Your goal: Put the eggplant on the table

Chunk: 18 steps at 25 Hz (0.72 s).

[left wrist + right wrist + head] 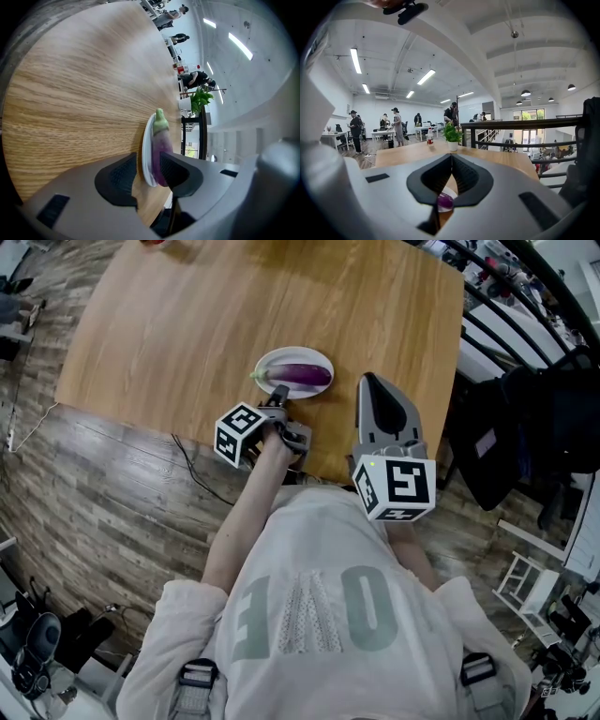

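Your left claw (147,161) released, nearer | eggplant (162,143) on plate (146,152) just ahead, reaching between its jaws, untouched, long axis crosswise | right claw (451,158) clenched, empty | worktop (70,93) not reached.

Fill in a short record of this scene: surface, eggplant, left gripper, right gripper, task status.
surface: wooden table
eggplant: lying on a white plate near the table's front edge
left gripper: open, with the plate rim and the eggplant's end between its jaws
right gripper: shut, empty, apart from the plate
task status: eggplant not yet on the table
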Motion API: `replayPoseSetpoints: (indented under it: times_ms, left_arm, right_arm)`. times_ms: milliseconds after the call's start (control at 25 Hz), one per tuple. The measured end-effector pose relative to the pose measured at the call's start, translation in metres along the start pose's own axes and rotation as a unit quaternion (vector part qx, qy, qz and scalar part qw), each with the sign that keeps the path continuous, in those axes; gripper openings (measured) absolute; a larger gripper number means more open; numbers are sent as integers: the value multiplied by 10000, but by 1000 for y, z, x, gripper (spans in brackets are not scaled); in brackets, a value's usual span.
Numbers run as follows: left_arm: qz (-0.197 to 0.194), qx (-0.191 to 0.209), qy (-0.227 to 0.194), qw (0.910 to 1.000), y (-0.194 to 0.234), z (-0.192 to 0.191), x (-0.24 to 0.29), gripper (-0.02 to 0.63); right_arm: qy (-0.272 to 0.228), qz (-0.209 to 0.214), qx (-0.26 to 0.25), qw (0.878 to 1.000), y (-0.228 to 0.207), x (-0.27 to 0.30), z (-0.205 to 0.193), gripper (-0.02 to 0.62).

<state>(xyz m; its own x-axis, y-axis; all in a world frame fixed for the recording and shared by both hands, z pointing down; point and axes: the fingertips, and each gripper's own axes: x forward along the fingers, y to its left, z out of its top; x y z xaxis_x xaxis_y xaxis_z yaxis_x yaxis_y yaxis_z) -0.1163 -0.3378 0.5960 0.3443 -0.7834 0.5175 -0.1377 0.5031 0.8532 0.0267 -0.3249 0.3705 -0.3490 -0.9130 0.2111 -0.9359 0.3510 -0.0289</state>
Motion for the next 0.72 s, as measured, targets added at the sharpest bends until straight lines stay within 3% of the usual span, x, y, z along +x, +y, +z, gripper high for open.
replayPoseSetpoints:
  times_ms: [160,280,360,400,440,480,520,600,640,680,720]
  left_arm:
    - [289,-226,-304,9989,7,12,-16,175]
    - [568,-152,-1041,9928,8,40,-40,178]
    - [457,401,-1590,9854,-11,65,-59,178]
    - [341,903,-1834,9783,-29,77,-68,178]
    - [234,1622,-2084,9642,-51,87,-78,178]
    - [181,2567,-2381,9365,-77,96,-91,178]
    - [190,3635,-2743,8901,-105,102,-105,178]
    - [215,5450,-3468,7631,-161,100,-135,178]
    - [146,5989,-3716,7093,-184,94,-146,177]
    - [30,6305,-3879,6723,-204,86,-155,176]
    - [-101,6484,-3978,6490,-219,78,-162,176]
  right_arm:
    - [-69,-82,49,9999,-7,1,4,18]
    - [-113,-211,122,9996,-14,2,8,20]
    - [-87,-287,161,9994,-17,1,7,19]
    - [-59,-330,185,9993,-18,1,6,19]
    - [-15,-386,206,9990,-19,0,3,19]
    - [49,-454,223,9987,-20,0,0,20]
    - [126,-522,240,9983,-20,0,-4,20]
    - [249,-609,263,9975,-22,0,-12,20]
    - [271,-629,262,9973,-24,1,-13,20]
    - [262,-636,252,9973,-24,1,-13,20]
    - [225,-628,238,9975,-23,1,-12,20]
